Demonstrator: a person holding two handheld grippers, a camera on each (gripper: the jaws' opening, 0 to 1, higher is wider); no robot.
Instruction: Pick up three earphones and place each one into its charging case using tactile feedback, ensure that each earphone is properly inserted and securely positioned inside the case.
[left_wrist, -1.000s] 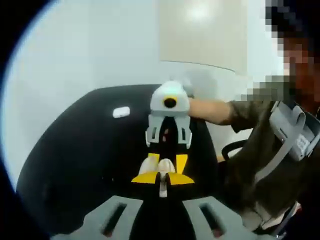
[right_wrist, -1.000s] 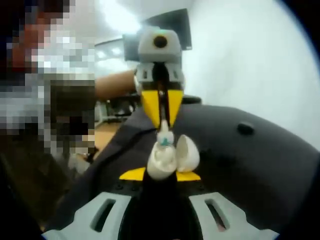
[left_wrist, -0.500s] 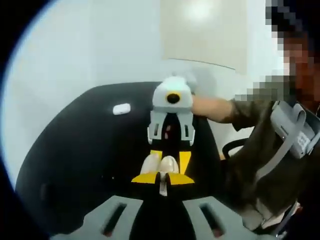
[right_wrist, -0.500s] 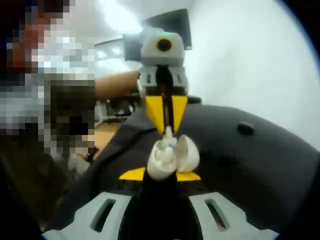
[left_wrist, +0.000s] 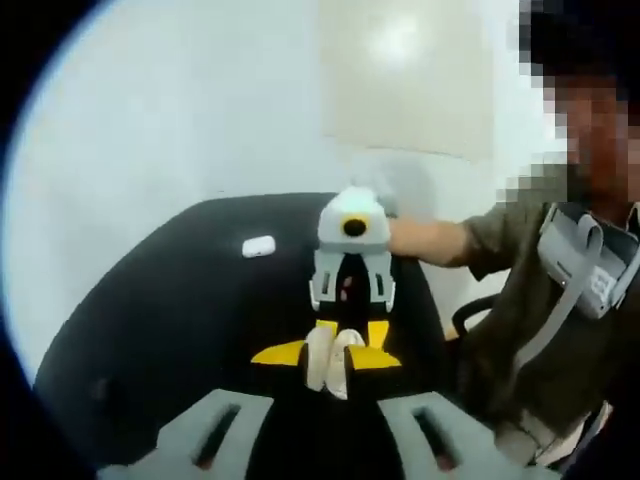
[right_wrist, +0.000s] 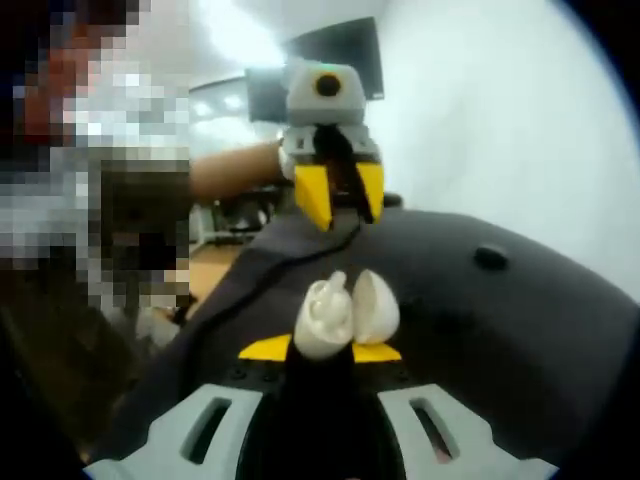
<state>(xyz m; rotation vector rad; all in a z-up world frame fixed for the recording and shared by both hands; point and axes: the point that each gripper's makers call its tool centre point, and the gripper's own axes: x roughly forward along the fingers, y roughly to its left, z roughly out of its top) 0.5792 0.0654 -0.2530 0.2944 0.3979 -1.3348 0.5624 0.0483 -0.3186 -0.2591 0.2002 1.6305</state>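
While the right gripper (right_wrist: 322, 352) clamps its yellow-tipped jaws on an open white charging case (right_wrist: 335, 316), the left gripper (right_wrist: 341, 192) hangs just beyond and above it with its jaws spread apart and nothing between them. An earphone (right_wrist: 330, 292) sits in the case body, its stem end poking up beside the raised lid. Seen from the left gripper view, the right gripper (left_wrist: 334, 357) faces the camera, the white case (left_wrist: 330, 358) pinched between its yellow tips above a black table (left_wrist: 150, 320). A second white charging case (left_wrist: 259, 246) lies closed on the far side of that table, well apart from both tools. From the right gripper view, a small dark object (right_wrist: 490, 257), too blurred to identify, rests on the table's right side. A person in an olive shirt (left_wrist: 540, 330) holds both tools, one forearm (left_wrist: 428, 240) reaching behind the right gripper.
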